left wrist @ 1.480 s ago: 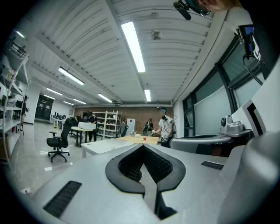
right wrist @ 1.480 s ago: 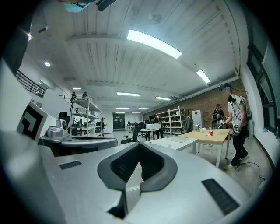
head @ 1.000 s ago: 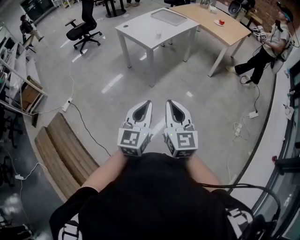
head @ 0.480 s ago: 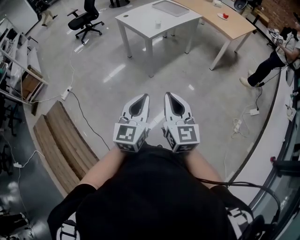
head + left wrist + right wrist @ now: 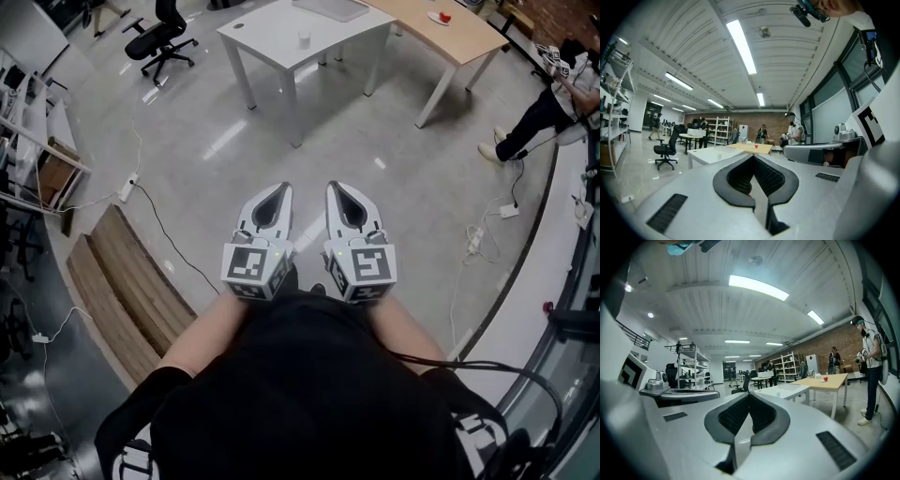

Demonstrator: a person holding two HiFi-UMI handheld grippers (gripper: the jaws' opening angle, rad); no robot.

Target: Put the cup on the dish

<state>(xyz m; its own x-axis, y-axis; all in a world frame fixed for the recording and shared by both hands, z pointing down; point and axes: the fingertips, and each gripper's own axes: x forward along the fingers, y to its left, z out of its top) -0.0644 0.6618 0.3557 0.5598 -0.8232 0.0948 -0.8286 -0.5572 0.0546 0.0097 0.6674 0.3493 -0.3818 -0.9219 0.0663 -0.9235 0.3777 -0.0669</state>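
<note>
A small pale cup (image 5: 304,38) stands on a white table (image 5: 272,28) far ahead across the floor. On the wooden table (image 5: 459,37) beside it sits a small dish (image 5: 439,17) with something red on it, and the dish (image 5: 825,378) also shows in the right gripper view. My left gripper (image 5: 272,194) and right gripper (image 5: 341,190) are held side by side close to the person's body, well short of both tables. Both are shut with nothing between the jaws. In their own views the left gripper (image 5: 753,157) and right gripper (image 5: 749,395) point toward the tables.
A grey tray (image 5: 330,7) lies on the white table. A person (image 5: 553,94) stands at the right by the wooden table. An office chair (image 5: 155,37) stands at the back left. A wooden bench (image 5: 122,291) and floor cables (image 5: 164,244) lie to the left, and shelves (image 5: 37,150) line the left wall.
The tables and chair have slid toward the top edge of the head view. The two grippers stay side by side and shut, a little higher in the frame.
</note>
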